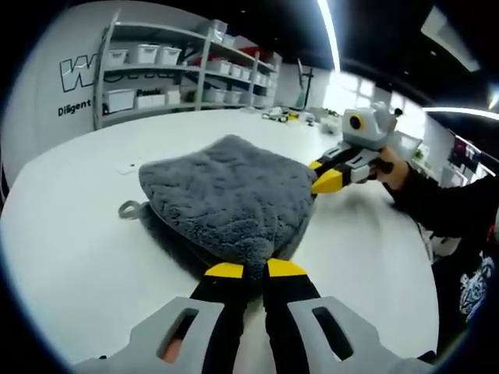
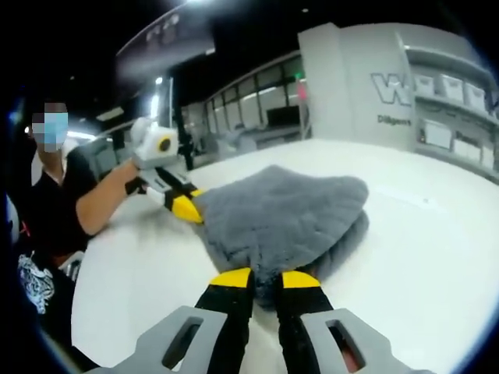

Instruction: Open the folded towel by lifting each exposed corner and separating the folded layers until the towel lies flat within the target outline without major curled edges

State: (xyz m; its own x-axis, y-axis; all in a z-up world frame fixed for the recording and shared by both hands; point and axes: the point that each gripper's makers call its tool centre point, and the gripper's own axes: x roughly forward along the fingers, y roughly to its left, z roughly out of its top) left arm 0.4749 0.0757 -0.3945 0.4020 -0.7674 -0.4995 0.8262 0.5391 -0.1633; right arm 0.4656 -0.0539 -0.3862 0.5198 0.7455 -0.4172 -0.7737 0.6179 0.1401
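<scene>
left gripper | grey body, black fingers (yellow tips) | person: black printed T-shirt

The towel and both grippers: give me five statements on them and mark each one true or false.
1. The towel is grey. True.
2. The towel lies spread flat in one layer. False: it is folded, with a lower layer showing under the lifted top layer.
3. The left gripper is shut on a towel corner. True.
4. The right gripper hangs open, away from the towel. False: its jaws are closed on a towel corner.
5. The towel sits on a white table. True, though the pinched corners look raised off it.
</scene>
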